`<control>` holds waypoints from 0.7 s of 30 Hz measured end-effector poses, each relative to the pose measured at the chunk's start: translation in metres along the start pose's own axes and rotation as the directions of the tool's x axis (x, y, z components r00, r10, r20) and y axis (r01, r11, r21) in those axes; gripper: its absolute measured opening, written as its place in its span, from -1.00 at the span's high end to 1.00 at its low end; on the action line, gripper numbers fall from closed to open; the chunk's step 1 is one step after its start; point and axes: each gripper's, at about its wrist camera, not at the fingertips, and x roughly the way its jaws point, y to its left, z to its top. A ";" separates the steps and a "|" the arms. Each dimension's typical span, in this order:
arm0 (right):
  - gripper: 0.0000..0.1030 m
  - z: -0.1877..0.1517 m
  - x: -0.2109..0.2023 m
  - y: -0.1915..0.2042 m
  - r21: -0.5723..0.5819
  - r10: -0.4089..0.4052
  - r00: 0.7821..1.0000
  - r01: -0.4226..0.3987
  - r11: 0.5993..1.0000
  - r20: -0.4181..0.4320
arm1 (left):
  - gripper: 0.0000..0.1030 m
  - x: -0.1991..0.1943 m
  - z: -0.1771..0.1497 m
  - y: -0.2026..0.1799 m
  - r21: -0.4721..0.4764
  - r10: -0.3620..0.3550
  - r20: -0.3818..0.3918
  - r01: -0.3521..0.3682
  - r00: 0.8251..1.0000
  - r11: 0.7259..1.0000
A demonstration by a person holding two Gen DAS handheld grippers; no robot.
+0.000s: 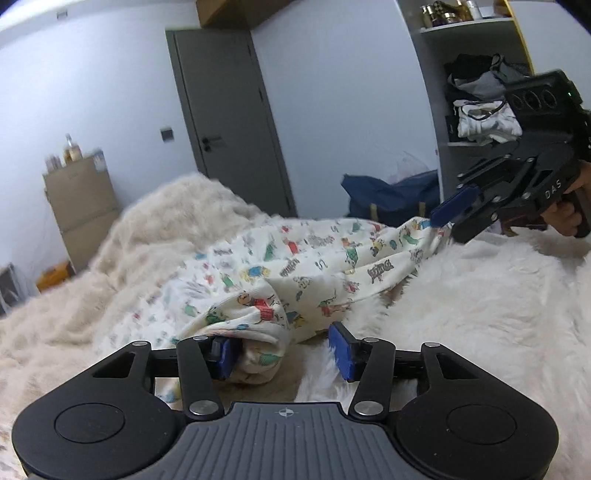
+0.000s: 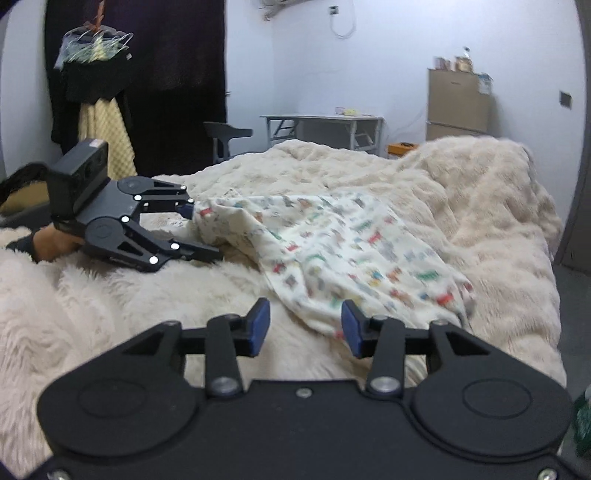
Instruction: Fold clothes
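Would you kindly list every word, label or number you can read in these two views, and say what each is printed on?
"DAS": white letters on the black body of the right gripper, seen from the left wrist view.
Printed garment: its cartoon pattern includes lettering, too small and distorted to read.
Items atop the brown cabinet: labels too blurred to read.
Nothing else is legible.

- garment (image 2: pixel 354 243): print smeared by motion blur in the right wrist view; motifs unreadable.
- left tongs (image 1: pixel 284 354): left pad half hidden in a cloth fold.
- right tongs (image 1: pixel 448 216): body cut by the frame edge in the left wrist view; lower pad hidden behind cloth.
- shelf (image 1: pixel 476 22): jars too small to identify.
- boxes (image 1: pixel 79 206): blurred.
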 end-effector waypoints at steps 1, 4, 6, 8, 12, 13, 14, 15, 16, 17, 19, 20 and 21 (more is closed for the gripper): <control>-0.12 -0.005 -0.005 -0.013 0.089 0.005 1.000 -0.007 0.996 0.020 | 0.15 0.004 0.002 0.009 -0.049 -0.023 -0.015 0.022 1.000 0.999; -0.34 -0.021 -0.022 -0.052 0.349 0.009 0.997 -0.037 0.936 0.081 | 0.55 0.006 0.004 0.027 -0.154 -0.063 -0.020 0.059 0.998 0.986; -0.34 -0.031 -0.033 -0.078 0.508 0.002 0.993 -0.064 0.859 0.122 | 0.69 0.004 0.004 0.036 -0.214 -0.085 -0.013 0.080 0.996 0.974; -0.34 -0.046 -0.027 -0.098 0.634 0.038 0.990 -0.118 0.764 0.138 | 0.78 0.002 0.003 0.043 -0.256 -0.122 0.000 0.118 0.993 0.960; -0.34 -0.080 0.002 -0.126 0.816 0.099 0.986 -0.168 0.554 0.135 | 0.87 -0.005 0.003 0.055 -0.294 -0.164 0.033 0.167 0.986 0.941; -0.33 -0.090 0.007 -0.131 0.847 0.099 0.984 -0.180 0.500 0.151 | 0.88 -0.007 0.004 0.056 -0.296 -0.168 0.041 0.172 0.985 0.940; -0.32 -0.100 0.012 -0.136 0.875 0.098 0.981 -0.192 0.444 0.166 | 0.88 -0.009 0.005 0.058 -0.297 -0.171 0.048 0.178 0.984 0.938; -0.32 -0.105 0.014 -0.141 0.890 0.094 0.977 -0.214 0.402 0.193 | 0.88 -0.013 0.007 0.060 -0.297 -0.178 0.061 0.188 0.982 0.936; -0.32 -0.107 0.019 -0.146 0.899 0.096 0.972 -0.235 0.369 0.215 | 0.89 -0.017 0.010 0.062 -0.295 -0.185 0.074 0.199 0.980 0.935; -0.32 -0.109 0.025 -0.151 0.907 0.098 0.967 -0.256 0.335 0.237 | 0.89 -0.020 0.013 0.063 -0.289 -0.191 0.079 0.206 0.978 0.935; -0.28 -0.112 0.035 -0.162 0.917 0.098 0.955 -0.297 0.265 0.281 | 0.89 -0.023 0.017 0.065 -0.281 -0.200 0.083 0.215 0.976 0.935; -0.28 -0.107 0.044 -0.163 0.919 0.103 0.958 -0.287 0.269 0.269 | 0.89 -0.025 0.019 0.066 -0.279 -0.201 0.083 0.216 0.976 0.936; -0.28 -0.103 0.053 -0.164 0.921 0.109 0.961 -0.276 0.274 0.256 | 0.89 -0.027 0.021 0.068 -0.278 -0.202 0.083 0.217 0.976 0.936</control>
